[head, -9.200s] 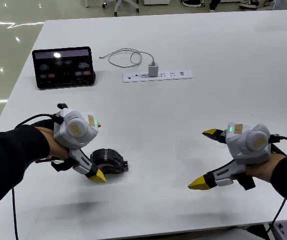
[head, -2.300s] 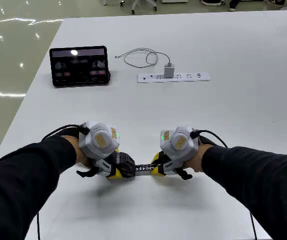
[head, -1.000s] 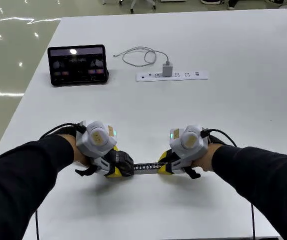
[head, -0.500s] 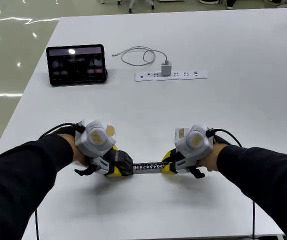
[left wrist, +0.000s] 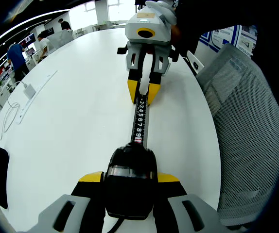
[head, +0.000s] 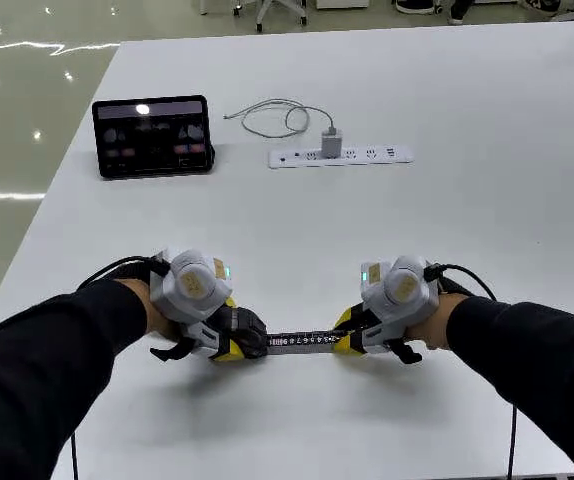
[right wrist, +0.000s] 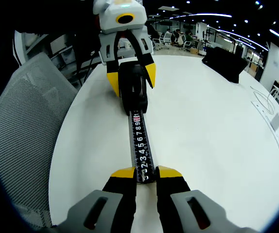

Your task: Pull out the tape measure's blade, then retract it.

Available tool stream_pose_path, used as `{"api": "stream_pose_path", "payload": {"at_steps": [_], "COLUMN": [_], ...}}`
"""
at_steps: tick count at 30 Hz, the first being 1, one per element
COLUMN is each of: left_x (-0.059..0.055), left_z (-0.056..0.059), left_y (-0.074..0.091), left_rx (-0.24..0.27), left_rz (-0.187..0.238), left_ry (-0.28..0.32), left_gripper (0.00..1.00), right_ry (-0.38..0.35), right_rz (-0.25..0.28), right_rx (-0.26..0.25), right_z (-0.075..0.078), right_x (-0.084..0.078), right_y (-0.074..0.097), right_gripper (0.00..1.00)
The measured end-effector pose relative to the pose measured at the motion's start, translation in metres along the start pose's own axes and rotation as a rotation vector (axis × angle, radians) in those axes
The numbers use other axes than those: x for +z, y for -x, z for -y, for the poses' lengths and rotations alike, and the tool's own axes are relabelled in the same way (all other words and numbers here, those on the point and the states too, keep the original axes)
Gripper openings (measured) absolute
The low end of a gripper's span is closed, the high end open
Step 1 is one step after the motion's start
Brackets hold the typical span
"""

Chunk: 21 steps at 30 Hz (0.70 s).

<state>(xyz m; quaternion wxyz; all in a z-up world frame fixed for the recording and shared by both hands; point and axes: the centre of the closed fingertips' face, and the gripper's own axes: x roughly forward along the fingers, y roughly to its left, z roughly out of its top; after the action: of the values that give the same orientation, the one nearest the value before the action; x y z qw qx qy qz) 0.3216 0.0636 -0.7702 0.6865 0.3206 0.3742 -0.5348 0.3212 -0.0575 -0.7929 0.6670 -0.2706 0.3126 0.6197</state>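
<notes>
A black tape measure lies near the front of the white table, and my left gripper is shut on its case. Its blade, printed with numbers, runs to the right along the tabletop. My right gripper is shut on the blade's end. In the left gripper view the blade stretches away to the right gripper. From the right gripper view the blade leads to the case between the yellow tips of the left gripper.
A dark tablet stands at the back left of the table. A white power strip with a charger and coiled cable lies behind the middle. A grey mesh chair is at the table's near edge.
My right gripper has moved further right with the blade's end, so more of the blade is out of the case. The left gripper has kept the case in place.
</notes>
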Motion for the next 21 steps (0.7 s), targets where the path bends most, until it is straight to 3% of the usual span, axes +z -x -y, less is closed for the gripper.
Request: {"api": "stream_pose_path", "payload": {"at_steps": [21], "left_x": [0.001], "left_z": [0.0], "left_y": [0.0], "left_rx": [0.0], "left_rz": [0.004], "left_ry": [0.002], "left_gripper": [0.34], "right_ry": [-0.013], "right_rz": [-0.003], "right_rx": [-0.009], "right_z": [0.001], "right_x": [-0.013], "right_y": [0.01], "right_gripper": [0.1]}}
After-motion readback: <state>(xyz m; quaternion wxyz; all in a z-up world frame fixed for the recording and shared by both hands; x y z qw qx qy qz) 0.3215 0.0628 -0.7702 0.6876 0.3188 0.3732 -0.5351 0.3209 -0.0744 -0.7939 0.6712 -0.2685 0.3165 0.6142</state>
